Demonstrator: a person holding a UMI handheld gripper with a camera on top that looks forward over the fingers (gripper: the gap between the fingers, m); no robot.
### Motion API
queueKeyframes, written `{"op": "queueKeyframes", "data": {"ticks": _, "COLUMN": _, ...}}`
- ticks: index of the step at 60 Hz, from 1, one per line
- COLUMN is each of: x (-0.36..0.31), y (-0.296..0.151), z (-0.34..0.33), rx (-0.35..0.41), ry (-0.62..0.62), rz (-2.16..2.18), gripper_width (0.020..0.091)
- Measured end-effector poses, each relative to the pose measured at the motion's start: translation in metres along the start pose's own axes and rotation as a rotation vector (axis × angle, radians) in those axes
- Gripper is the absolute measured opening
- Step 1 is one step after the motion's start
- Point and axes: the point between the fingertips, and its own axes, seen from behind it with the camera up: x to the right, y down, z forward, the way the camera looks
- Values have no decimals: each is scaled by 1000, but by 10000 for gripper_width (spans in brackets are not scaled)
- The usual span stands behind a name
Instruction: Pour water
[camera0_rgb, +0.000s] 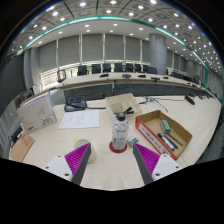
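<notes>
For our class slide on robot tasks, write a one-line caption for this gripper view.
Open gripper approaches a clear water bottle standing just ahead of its fingers on a white table.

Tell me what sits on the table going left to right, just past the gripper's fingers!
Brown cardboard piece → white paper sheet → clear plastic water bottle, between the open fingers of the gripper → red-edged open box of tools.

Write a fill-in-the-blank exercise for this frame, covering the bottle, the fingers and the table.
1. The clear plastic water bottle with the red label stands ____ on the pale table.
2. The gripper has its fingers ____, the bottle just ahead of them.
3. The open red box lies on the bottle's ____ side.

Missing words: upright; open; right
</notes>
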Motion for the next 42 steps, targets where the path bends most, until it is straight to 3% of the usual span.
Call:
{"op": "queueKeyframes", "data": {"ticks": 18, "x": -46, "y": 39, "z": -138, "rx": -50, "ry": 41, "rz": -27, "gripper_width": 863}}
{"op": "queueKeyframes", "data": {"ticks": 29, "x": -62, "y": 63, "z": -167, "rx": -62, "ry": 45, "rz": -57, "gripper_width": 863}}
{"op": "queueKeyframes", "data": {"ticks": 42, "x": -71, "y": 57, "z": -183, "rx": -36, "ry": 31, "rz": -77, "gripper_width": 865}}
